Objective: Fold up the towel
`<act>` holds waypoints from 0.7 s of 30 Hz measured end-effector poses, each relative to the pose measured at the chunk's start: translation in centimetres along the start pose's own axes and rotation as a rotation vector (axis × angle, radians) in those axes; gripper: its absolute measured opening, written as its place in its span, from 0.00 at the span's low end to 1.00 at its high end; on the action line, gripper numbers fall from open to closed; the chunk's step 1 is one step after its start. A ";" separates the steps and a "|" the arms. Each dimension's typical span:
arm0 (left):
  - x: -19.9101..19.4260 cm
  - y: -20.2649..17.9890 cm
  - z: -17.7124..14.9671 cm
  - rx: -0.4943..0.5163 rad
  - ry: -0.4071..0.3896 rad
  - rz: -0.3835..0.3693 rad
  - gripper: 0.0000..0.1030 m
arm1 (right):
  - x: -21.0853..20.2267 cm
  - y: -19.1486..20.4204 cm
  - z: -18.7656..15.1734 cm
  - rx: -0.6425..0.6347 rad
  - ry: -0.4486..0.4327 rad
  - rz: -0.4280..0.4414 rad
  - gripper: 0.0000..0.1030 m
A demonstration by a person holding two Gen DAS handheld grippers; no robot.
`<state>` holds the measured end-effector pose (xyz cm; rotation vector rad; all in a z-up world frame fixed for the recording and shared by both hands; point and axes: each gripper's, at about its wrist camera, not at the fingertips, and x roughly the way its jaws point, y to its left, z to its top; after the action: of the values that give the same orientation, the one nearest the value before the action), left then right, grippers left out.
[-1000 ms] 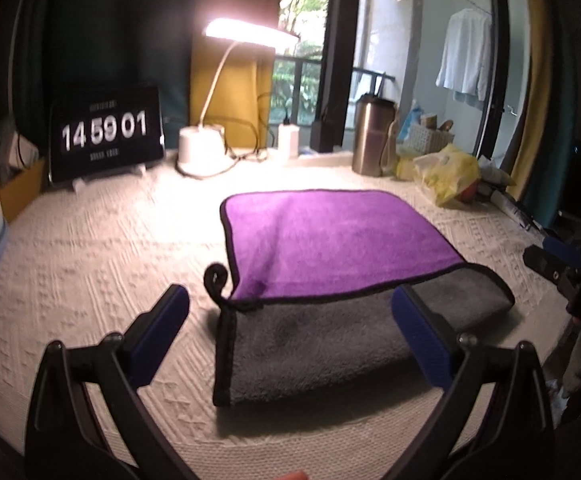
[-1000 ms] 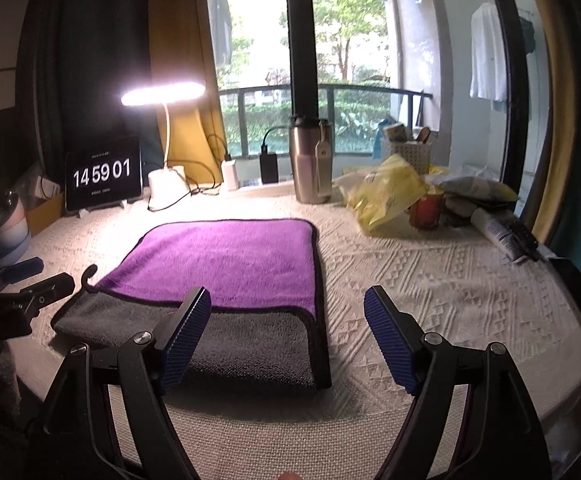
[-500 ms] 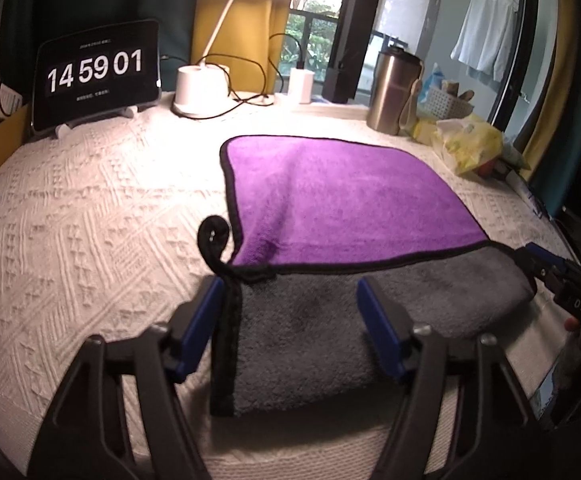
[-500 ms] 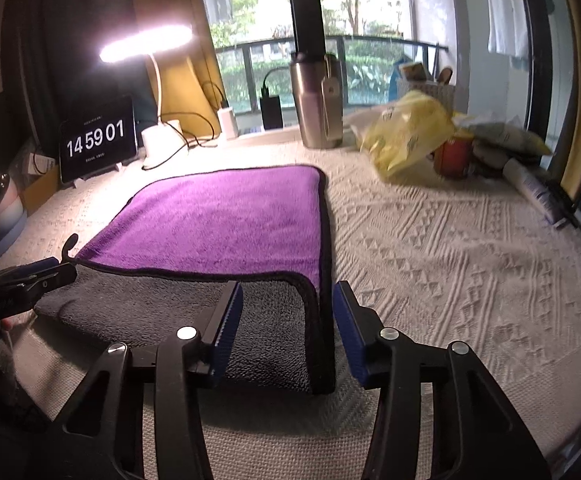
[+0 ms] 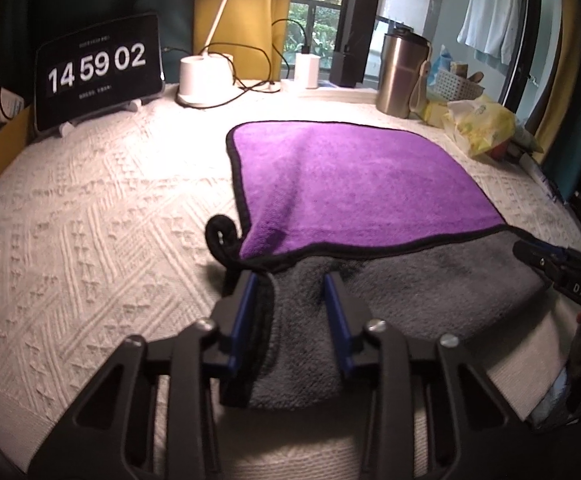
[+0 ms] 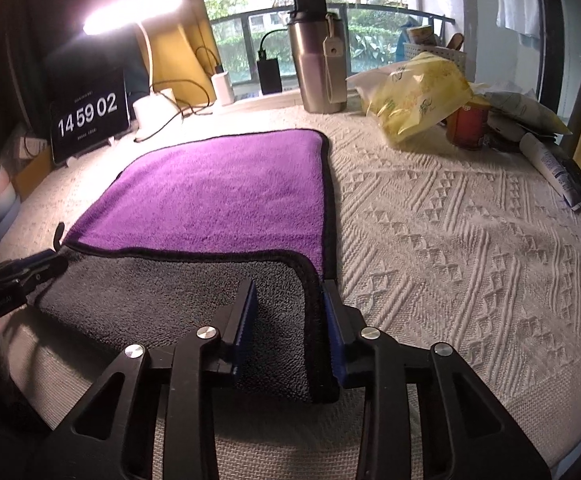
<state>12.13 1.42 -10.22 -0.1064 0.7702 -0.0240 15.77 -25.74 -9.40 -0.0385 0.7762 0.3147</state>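
Note:
The towel lies on the white textured tablecloth, purple face [image 5: 346, 184] up, with its near edge folded over so the grey side [image 5: 410, 288] shows. It has black trim and a black hanging loop [image 5: 220, 236] at the near left corner. My left gripper [image 5: 290, 284] straddles the grey flap's near left corner, its jaws partly closed around the fabric. My right gripper [image 6: 288, 292] straddles the flap's near right corner [image 6: 314, 312] in the same way. Towel purple face [image 6: 226, 196] also shows in the right wrist view. Each gripper appears in the other's view.
At the back stand a tablet clock [image 5: 98, 68], a white desk lamp base [image 5: 204, 80] with cables, and a steel tumbler [image 6: 318, 64]. A yellow bag [image 6: 414, 96], an orange can [image 6: 468, 128] and a tube [image 6: 550, 168] lie at the right.
Both grippers have moved forward and down onto the grey flap's near corners, and their jaws have narrowed from wide open to a small gap around the fabric.

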 end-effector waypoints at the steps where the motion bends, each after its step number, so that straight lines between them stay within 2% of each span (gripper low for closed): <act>1: -0.1 -0.2 -0.1 0.013 -0.004 0.009 0.31 | 0.1 0.1 0.0 -0.011 0.007 -0.004 0.27; 5: -0.2 -0.5 -0.1 0.031 -0.011 0.020 0.24 | 0.3 0.6 0.0 -0.054 0.015 -0.014 0.17; 7: -0.3 -0.4 -0.1 0.028 -0.013 0.016 0.21 | 0.1 0.7 0.0 -0.058 0.006 -0.017 0.09; 9: -0.5 -0.4 0.0 0.027 -0.021 0.003 0.15 | -0.1 0.6 0.0 -0.059 -0.004 -0.022 0.06; 21: -1.4 -0.7 0.3 0.028 -0.040 -0.038 0.09 | -2.6 1.3 0.3 -0.081 -0.103 -0.012 0.05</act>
<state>11.32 0.81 -8.94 -0.0945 0.7274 -0.0688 13.90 -25.11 -7.26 -0.1027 0.6608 0.3347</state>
